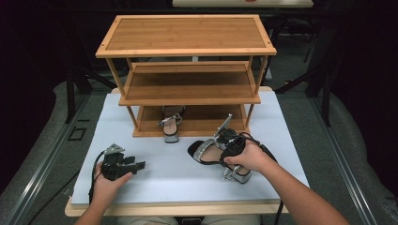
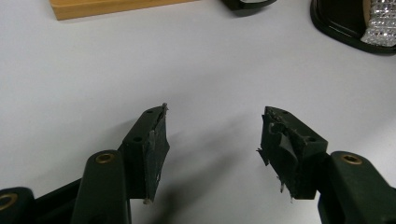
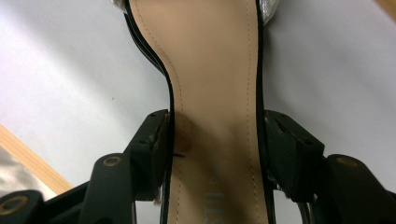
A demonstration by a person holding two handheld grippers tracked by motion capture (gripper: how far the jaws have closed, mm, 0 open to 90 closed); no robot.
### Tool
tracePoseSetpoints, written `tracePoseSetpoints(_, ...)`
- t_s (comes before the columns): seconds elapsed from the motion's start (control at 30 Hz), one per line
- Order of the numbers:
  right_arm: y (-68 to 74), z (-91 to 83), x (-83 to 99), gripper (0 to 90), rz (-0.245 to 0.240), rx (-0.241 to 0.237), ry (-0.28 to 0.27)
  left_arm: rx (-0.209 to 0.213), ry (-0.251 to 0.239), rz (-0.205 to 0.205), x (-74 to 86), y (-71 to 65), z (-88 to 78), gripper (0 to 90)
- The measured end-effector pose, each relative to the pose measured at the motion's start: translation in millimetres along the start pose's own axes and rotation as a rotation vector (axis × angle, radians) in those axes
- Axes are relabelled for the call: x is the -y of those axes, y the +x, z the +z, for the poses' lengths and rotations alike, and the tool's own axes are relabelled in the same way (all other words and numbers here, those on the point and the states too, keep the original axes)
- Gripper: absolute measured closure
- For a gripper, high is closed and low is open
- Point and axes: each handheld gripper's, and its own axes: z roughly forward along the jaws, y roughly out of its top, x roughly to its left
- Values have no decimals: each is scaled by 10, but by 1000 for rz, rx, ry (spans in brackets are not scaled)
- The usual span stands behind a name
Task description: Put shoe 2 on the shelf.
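A black sandal [image 1: 205, 153] with a silver rhinestone strap lies on the white table cover [image 1: 164, 180], right of centre. My right gripper [image 1: 224, 149] comes over it from the heel end. In the right gripper view the jaws sit on both edges of the narrow waist of the tan insole [image 3: 210, 84], so the right gripper [image 3: 215, 135] is shut on the sandal. The matching sandal [image 1: 171, 124] stands on the bottom shelf of the wooden rack [image 1: 187, 50], toe over the front edge. My left gripper [image 1: 139, 165] rests low on the cover at the left, and the left gripper [image 2: 215, 135] is open with nothing between its pads.
The three-tier rack stands at the back of the table; its top and middle shelves hold nothing. In the left gripper view the rack's base [image 2: 93, 7] and the held sandal's toe [image 2: 359, 23] lie ahead. The table's front edge [image 1: 178, 208] is close to both hands.
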Motion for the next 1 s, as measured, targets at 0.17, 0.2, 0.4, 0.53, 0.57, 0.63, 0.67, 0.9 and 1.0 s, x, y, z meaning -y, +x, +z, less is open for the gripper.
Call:
tracePoseSetpoints(0.17, -49, -80, 20, 422, 33, -44, -55, 0, 3, 0, 2, 2, 4, 409)
tracePoseSetpoints(0.2, -52, -96, 22, 422, 37, -27, -62, -1, 2, -1, 4, 1, 1, 409)
tracePoseSetpoints(0.4, -104, -187, 26, 422, 73, -15, -104, -1, 1, -5, 2, 8, 2, 409)
tracePoseSetpoints(0.53, -138, -256, 18, 422, 105, -19, -134, 0, 3, -5, 6, 3, 12, 409)
tracePoseSetpoints(0.57, -150, -259, 9, 422, 114, -19, -147, 1, 4, -4, 6, 1, 12, 409)
tracePoseSetpoints(0.63, -179, -252, -24, 422, 139, -21, -165, 1, 1, -4, 5, -2, 12, 409)
tracePoseSetpoints(0.67, -194, -246, -45, 422, 156, -23, -172, 2, 0, -5, 5, -2, 13, 409)
tracePoseSetpoints(0.9, -291, -92, -250, 421, 271, 24, -226, 5, 5, -4, 5, 7, 17, 409)
tracePoseSetpoints(1.0, -316, -26, -335, 421, 327, 45, -232, 6, 5, -3, 7, 16, 12, 409)
